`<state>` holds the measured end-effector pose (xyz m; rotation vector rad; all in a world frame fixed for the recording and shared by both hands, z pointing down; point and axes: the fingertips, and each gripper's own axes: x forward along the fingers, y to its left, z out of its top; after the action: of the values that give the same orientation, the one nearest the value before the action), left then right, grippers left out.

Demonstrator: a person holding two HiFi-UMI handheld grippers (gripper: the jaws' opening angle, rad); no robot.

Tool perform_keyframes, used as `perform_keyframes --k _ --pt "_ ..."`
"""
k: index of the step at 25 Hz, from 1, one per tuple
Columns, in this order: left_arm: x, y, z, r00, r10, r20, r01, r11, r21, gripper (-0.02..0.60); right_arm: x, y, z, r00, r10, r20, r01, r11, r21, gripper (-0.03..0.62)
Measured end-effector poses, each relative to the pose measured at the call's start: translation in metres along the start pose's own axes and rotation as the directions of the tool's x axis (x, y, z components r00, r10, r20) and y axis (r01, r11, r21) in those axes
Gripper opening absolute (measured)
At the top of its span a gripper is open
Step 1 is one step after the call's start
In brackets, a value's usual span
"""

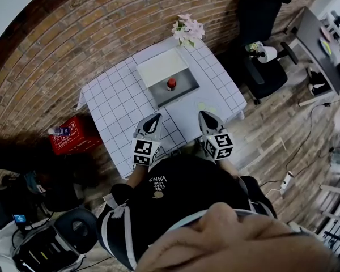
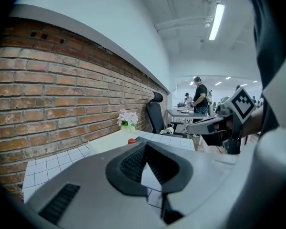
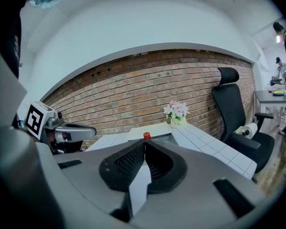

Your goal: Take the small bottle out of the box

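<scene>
A small bottle with a red cap [image 1: 171,84] stands upright in an open grey box [image 1: 185,91] on the white gridded table; the box's white lid [image 1: 160,67] lies open behind it. My left gripper [image 1: 156,117] and right gripper [image 1: 203,114] hover side by side over the table's near edge, well short of the box. Both are shut with nothing between the jaws. In the left gripper view the red cap [image 2: 131,140] shows just past the closed left gripper [image 2: 145,144]. In the right gripper view the cap [image 3: 146,135] sits straight ahead of the closed right gripper [image 3: 145,143].
A small pot of pale flowers [image 1: 187,30] stands at the table's far corner against the brick wall. A black office chair [image 1: 264,67] is to the right, a red crate [image 1: 72,135] on the floor to the left. People stand at far desks [image 2: 199,95].
</scene>
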<state>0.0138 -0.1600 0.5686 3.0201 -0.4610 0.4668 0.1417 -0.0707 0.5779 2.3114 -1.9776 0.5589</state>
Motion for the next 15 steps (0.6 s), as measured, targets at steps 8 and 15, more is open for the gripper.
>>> perform_keyframes --k 8,15 --pt "0.009 0.012 -0.001 0.992 0.124 -0.017 -0.125 0.991 -0.057 0.011 0.045 -0.010 0.011 0.988 0.149 -0.031 -0.151 0.987 -0.060 0.003" --pt "0.016 0.023 0.003 0.974 0.228 -0.016 -0.228 0.968 -0.108 0.011 0.090 -0.013 0.022 0.958 0.271 -0.094 -0.280 0.954 -0.110 0.005"
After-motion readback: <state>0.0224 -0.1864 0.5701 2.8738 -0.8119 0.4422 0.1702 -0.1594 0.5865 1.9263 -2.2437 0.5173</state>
